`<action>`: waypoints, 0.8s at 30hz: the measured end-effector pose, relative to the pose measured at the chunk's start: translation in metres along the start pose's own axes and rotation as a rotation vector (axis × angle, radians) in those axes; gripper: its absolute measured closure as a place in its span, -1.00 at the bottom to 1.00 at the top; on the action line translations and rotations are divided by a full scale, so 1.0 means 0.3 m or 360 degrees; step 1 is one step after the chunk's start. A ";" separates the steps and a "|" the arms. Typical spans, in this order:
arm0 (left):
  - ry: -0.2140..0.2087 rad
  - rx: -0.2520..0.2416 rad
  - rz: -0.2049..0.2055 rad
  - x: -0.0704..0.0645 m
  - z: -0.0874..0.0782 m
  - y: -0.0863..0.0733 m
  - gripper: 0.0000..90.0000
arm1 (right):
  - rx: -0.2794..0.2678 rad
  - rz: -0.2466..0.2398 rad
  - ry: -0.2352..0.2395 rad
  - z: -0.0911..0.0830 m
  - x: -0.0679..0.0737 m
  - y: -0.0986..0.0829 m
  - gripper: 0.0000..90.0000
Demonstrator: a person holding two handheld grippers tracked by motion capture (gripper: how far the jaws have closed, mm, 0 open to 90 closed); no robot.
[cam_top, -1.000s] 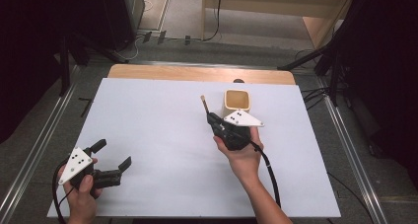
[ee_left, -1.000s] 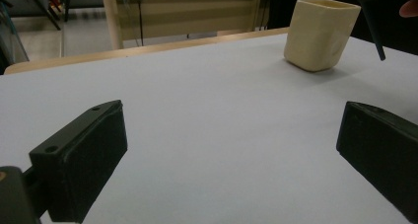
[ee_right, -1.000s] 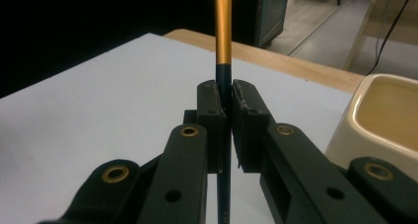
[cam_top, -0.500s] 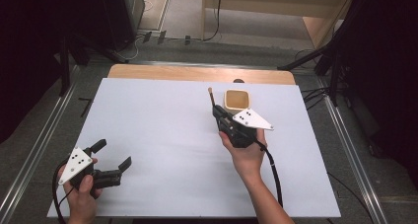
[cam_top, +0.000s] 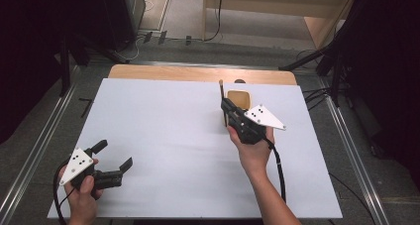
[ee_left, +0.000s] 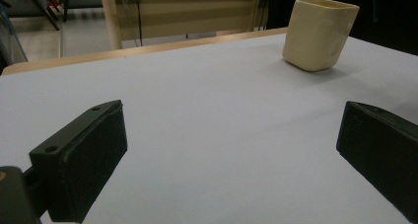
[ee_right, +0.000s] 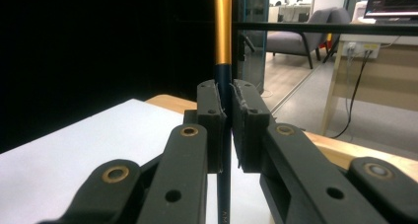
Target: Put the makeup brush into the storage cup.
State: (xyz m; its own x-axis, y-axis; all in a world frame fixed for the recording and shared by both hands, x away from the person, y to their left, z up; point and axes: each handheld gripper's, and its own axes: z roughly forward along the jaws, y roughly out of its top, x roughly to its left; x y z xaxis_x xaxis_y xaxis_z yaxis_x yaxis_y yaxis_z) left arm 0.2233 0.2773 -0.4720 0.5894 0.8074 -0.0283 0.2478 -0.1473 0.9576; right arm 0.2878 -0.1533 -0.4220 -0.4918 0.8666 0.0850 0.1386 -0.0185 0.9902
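High view: we see right tongs clamping a brush beside the cup; left tongs spread wide.

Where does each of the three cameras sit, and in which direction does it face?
High view: above the person's side, looking forward and down at the table; both hands, left gripper, right gripper.
Left gripper view: rides low, facing the cup between its open jaws.
Right gripper view: looks along jaws shut on the brush.
Shared: the cup and the brush in the high view.
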 end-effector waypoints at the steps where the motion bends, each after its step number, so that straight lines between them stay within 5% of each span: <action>1: -0.0001 0.0000 0.0001 0.000 0.000 0.000 -1.00 | -0.0010 0.0003 -0.0004 -0.001 -0.004 0.004 0.88; 24: -0.0001 0.0004 0.0000 0.002 -0.001 0.000 -1.00 | -0.0099 0.0050 -0.0107 0.009 -0.113 0.058 0.88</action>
State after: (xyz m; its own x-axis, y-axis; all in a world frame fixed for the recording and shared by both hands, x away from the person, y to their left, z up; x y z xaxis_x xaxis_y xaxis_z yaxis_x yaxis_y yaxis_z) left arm 0.2234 0.2780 -0.4720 0.5898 0.8071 -0.0284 0.2497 -0.1488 0.9568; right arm 0.3091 -0.1817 -0.4079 -0.4287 0.8966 0.1108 0.0984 -0.0756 0.9923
